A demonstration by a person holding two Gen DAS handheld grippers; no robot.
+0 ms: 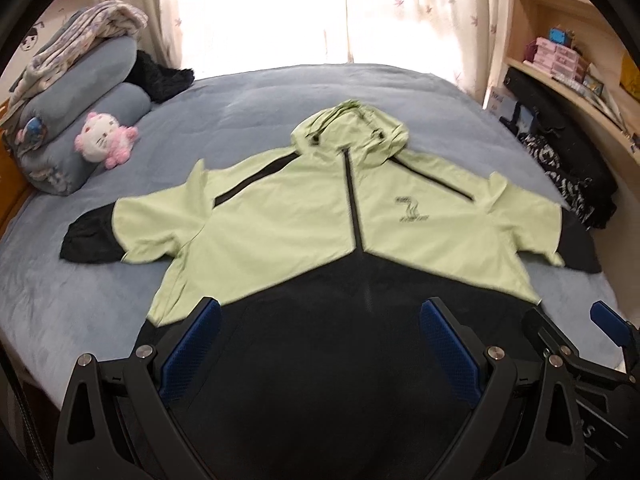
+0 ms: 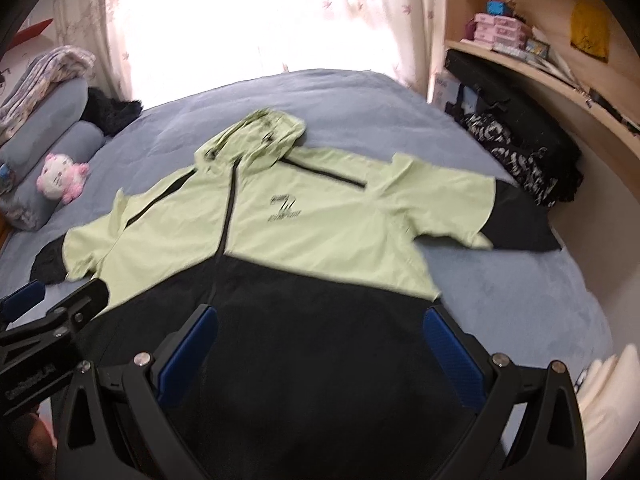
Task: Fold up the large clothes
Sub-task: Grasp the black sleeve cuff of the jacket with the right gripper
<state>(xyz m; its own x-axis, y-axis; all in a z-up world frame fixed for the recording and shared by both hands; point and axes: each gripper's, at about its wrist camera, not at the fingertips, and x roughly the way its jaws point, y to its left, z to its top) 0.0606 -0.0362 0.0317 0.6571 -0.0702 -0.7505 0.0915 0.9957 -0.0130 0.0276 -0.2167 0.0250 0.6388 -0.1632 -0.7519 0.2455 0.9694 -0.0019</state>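
- while the jacket (image 1: 280, 220) lies flat, front up, on the blue-grey bed (image 1: 80, 312) with sleeves spread and hood toward the curtains (image 1: 420, 12), both grippers hover above its black hem.
- left gripper (image 1: 320, 316): jaws wide, holding nothing.
- right gripper (image 2: 320, 320): jaws wide, holding nothing.
- pink plush toy (image 1: 106, 142) rests against the pillows (image 1: 88, 92), well apart from the jacket.

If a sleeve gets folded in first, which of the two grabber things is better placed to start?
Probably either: each open tool suits its own side. The left tool hangs over the jacket hem nearer the left sleeve; the right tool sits nearer the right sleeve. Neither holds cloth.
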